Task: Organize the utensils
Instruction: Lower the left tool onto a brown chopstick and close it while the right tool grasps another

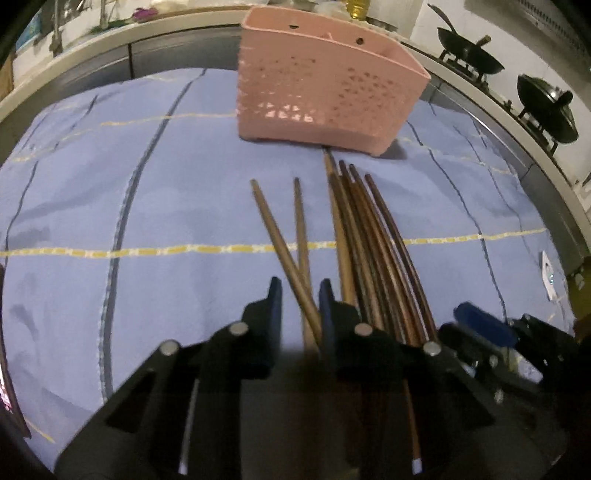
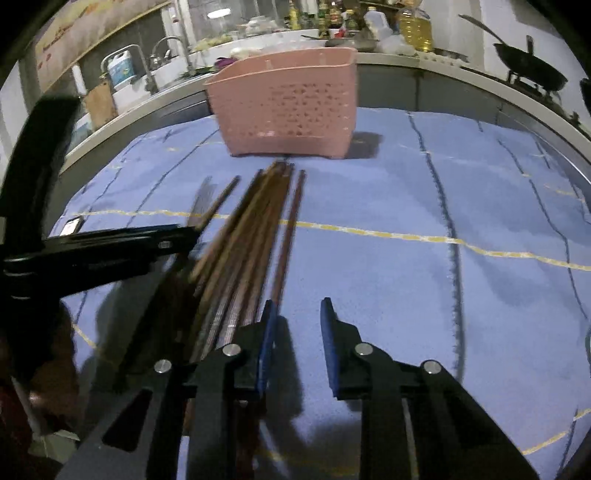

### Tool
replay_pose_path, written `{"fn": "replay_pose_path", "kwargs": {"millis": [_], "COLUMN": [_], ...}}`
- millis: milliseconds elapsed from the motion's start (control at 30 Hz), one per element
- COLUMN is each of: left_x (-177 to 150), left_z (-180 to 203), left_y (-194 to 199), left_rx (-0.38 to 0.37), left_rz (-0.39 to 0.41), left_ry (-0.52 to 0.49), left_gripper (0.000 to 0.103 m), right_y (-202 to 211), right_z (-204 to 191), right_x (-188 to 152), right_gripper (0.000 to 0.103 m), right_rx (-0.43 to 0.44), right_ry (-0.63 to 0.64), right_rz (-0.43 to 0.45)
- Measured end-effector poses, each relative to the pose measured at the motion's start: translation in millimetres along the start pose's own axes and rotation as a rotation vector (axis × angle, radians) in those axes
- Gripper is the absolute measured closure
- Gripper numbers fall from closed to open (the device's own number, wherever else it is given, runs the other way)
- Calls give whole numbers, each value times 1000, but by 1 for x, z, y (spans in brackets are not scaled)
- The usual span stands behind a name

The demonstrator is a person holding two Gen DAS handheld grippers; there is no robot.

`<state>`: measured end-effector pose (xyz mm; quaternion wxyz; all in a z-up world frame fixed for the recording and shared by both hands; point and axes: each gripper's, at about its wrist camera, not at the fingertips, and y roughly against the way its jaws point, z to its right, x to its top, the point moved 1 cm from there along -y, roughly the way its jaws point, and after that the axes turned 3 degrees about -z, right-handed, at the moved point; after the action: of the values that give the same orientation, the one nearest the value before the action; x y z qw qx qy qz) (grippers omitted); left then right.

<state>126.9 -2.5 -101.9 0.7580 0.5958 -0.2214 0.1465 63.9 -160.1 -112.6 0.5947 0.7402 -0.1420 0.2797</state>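
Nearby, pink basket (image 1: 325, 92), chopsticks (image 1: 373, 236), woks (image 1: 469, 59)

This is a home kitchen. A long pale countertop (image 2: 388, 59) runs along the back, crowded with condiment bottles (image 2: 332, 14) and a large yellow cooking-oil jug (image 2: 415, 26). To one side a chrome tap (image 2: 166, 44) stands over a sink. Black woks (image 1: 469, 55) sit on gas burner stands against the white wall.
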Motion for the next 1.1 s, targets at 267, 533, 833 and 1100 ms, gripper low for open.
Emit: {"fn": "replay_pose_path", "kwargs": {"millis": [267, 533, 833, 1100], "left_x": [13, 26, 46, 54], "left_z": [-15, -27, -45, -41], "left_y": [-1, -4, -10, -20], "left_rx": [9, -30, -35, -39], "left_rz": [-7, -24, -34, -15], "left_ry": [10, 25, 60, 35], "left_gripper": [83, 83, 83, 99], "right_y": [-3, -36, -53, -63], "right_z": [9, 15, 8, -1], "right_x": [19, 59, 85, 93], "right_gripper": [78, 78, 78, 96], "right_rx": [43, 81, 63, -2], "right_ry": [-37, -71, -37, 47], "right_rz": [7, -34, -55, -23]}}
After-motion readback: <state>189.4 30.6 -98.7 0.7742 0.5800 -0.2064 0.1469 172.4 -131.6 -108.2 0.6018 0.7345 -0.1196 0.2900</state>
